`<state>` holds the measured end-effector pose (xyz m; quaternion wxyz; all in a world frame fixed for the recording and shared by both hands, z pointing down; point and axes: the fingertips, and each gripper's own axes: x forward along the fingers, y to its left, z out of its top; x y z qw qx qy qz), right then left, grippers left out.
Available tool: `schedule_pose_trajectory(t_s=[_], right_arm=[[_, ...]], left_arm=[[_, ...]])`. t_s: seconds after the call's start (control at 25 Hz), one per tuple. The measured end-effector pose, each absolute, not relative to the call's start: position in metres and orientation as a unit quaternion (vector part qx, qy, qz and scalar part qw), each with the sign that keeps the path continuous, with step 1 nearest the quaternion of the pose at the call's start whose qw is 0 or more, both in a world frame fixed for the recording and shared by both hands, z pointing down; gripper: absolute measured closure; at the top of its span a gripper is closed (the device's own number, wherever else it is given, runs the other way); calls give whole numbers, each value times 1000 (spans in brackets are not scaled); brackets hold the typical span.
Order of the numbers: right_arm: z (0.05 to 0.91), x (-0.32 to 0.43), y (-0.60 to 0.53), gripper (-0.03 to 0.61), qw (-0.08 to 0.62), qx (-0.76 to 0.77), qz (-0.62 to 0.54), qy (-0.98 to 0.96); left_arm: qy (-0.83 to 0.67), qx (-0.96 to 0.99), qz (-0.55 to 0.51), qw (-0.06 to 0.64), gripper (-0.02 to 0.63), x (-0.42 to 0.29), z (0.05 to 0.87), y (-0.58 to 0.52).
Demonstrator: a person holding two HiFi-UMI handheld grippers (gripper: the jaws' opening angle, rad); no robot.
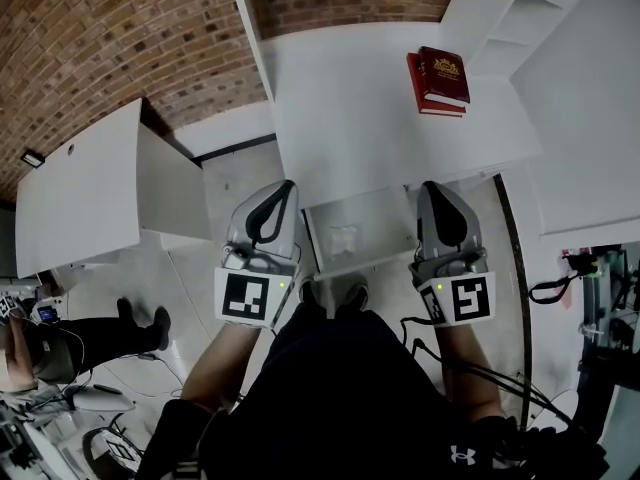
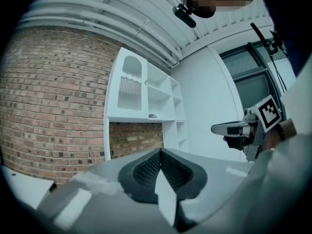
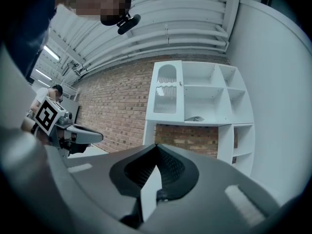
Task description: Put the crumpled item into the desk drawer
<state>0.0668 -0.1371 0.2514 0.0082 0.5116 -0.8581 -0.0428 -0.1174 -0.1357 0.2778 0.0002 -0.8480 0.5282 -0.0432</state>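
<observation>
A white side table (image 1: 80, 193) stands well to the left of the left gripper (image 1: 283, 190), so there is open floor on that side for the arm to swing. The left gripper points level at the desk (image 1: 350, 118), and its jaws are pressed together with nothing in them. It looks like it has no more work to do with the item. Just to its right, between the two grippers, the drawer (image 1: 378, 211) sticks out from under the desk. The crumpled item (image 1: 342, 238) lies inside it, a small white lump near the left side. So the item seems to be in its place, and the drawer is left open. The drawer's front edge is close to the person's shoes (image 1: 335, 293), so there is not much room to step in. The right gripper (image 1: 432, 190) is just right of the drawer, also pointing level, with its jaws pressed together and empty. It sits near the drawer's right corner and should take care not to bump it. Two red books (image 1: 440, 80) lie on the desk ahead of the right gripper, well apart from it.
</observation>
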Motion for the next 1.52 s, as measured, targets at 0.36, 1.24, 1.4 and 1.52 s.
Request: schedule_pose_trajectory(t_s=[0.36, 1.24, 1.4, 1.52], right_arm=[[256, 66, -137, 577, -3, 511, -35, -859], [263, 60, -141, 577, 8, 507, -27, -861], [262, 58, -141, 577, 8, 507, -27, -862], [263, 57, -142, 577, 9, 507, -27, -861]], left_arm=[[525, -850, -49, 1, 611, -111, 282, -134], [514, -857, -42, 1, 611, -109, 284, -136], [513, -857, -42, 0, 611, -111, 285, -136], [514, -857, -43, -3, 611, -113, 286, -136]])
